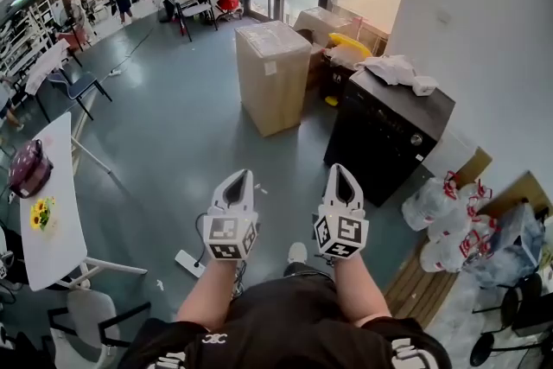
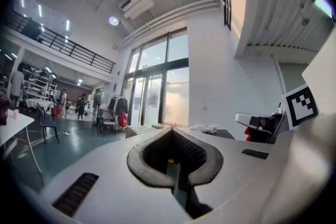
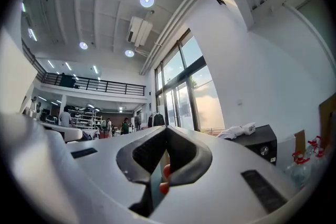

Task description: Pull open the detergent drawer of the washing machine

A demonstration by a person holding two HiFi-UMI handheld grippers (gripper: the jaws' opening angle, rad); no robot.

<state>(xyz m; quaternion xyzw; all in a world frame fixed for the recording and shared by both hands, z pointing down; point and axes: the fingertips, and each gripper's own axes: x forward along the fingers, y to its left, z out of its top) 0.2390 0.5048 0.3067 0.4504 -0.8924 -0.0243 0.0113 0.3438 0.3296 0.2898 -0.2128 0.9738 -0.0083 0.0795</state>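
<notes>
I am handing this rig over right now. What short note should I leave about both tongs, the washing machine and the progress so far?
Left tongs: shut, empty, held out in front of the body.
Right tongs: shut, empty, beside the left ones.
Washing machine: the black unit ahead on the right, by the white wall, with white cloths on top. Neither tongs touch it.
Done: nothing yet. The detergent drawer cannot be made out from here.
Left: go to the machine, find the drawer, open one pair of tongs, grip the drawer front, pull it out.
</notes>
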